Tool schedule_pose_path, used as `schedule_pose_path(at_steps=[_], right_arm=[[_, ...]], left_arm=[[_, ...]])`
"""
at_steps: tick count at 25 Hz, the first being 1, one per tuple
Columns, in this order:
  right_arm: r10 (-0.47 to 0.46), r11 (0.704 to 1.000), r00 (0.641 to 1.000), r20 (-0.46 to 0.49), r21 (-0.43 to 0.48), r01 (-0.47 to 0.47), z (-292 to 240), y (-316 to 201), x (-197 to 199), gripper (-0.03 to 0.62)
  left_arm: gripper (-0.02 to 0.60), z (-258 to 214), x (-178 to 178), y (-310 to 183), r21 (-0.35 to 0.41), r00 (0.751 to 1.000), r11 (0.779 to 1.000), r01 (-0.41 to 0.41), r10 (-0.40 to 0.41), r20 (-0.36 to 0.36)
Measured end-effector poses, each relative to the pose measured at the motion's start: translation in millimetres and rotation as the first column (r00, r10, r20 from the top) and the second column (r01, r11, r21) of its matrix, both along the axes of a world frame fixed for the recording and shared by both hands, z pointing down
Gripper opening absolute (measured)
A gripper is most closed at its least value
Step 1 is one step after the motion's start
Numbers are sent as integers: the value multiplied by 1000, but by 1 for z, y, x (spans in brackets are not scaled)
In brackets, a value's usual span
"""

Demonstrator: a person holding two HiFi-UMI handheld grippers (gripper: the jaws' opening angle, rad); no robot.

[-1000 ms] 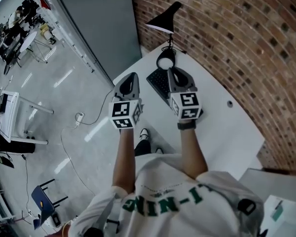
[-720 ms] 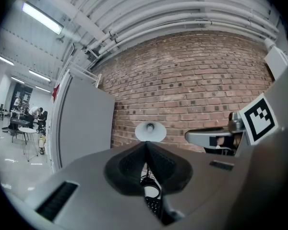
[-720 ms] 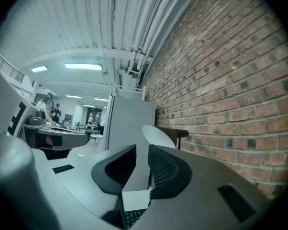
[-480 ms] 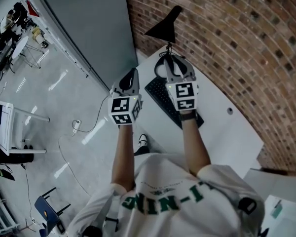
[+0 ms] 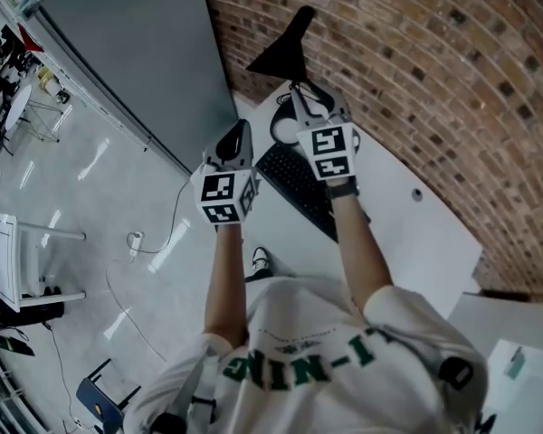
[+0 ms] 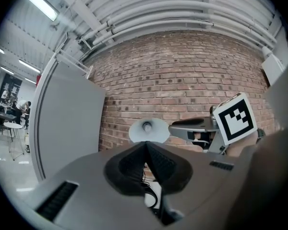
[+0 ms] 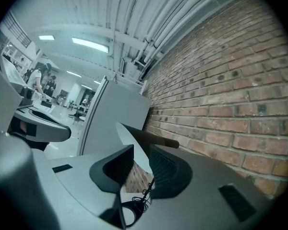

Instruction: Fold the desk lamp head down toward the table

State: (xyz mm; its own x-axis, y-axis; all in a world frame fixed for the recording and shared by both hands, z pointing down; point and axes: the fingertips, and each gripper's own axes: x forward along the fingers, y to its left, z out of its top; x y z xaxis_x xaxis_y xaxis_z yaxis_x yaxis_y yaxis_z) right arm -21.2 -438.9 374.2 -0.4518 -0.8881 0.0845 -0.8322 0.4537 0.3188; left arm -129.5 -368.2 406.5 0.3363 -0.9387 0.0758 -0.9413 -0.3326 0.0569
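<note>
Far end of the white desk (image 5: 416,242), and the black cone of the desk lamp head (image 5: 281,48) stands raised high against the brick wall (image 5: 434,52), close to the grey partition (image 5: 145,52), so it is not folded down yet. The right hand-held gripper (image 5: 312,100) is up just under that head, above the lamp's round base (image 5: 283,131), with its marker cube (image 5: 328,150) facing the head camera. Its own view shows the jaws spread. The pale inner face and rim of the shade sit right in the gap between them, and the thin stem and a tangle of cable show lower down. Whether either pad actually touches the shade, I cannot tell. On the other side, the left hand-held gripper (image 5: 238,129) hangs at the desk's left edge, beside the black keyboard (image 5: 299,183) and well apart from the lamp. Its jaws are pressed together, tip to tip. Past them, its view catches the lamp head almost face-on as a pale disc with a small round fitting at its centre. The right hand-held gripper reaches in just beside that disc at about the same height. The keyboard lies flat on the desk between the lamp's base and the person, and both of the person's arms stretch forward over it.
</note>
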Motion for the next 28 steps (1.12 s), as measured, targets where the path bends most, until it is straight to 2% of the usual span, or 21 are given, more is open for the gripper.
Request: schedule_pose_path(at_steps=[9,13,15,21,28], right_arm=[[51,997,998,-21,-49,-52,20,-28,12,87],[75,996,997,-4,-43,-75,21,-32,14,41],[85,996,996,6,-39,-85,21,-32,14,38],[86,996,996,32,-34,-85,21,-31,13,35],[81,993,995,64,-93,-75,43,-32,16,37]], left_arm=[[2,12,-7,-11,-23,1000,1000,1,-1,-13],[2,18,-13,-13,-34,1000,999,11,-11,-17],[2,19,-16,-14,-37,1000,999,12,-13,-17],[2,22,-15,-17,-42,1000,999,8,-8,-16],[2,28,-7,-19,-54,1000,999,-8,8,-10]])
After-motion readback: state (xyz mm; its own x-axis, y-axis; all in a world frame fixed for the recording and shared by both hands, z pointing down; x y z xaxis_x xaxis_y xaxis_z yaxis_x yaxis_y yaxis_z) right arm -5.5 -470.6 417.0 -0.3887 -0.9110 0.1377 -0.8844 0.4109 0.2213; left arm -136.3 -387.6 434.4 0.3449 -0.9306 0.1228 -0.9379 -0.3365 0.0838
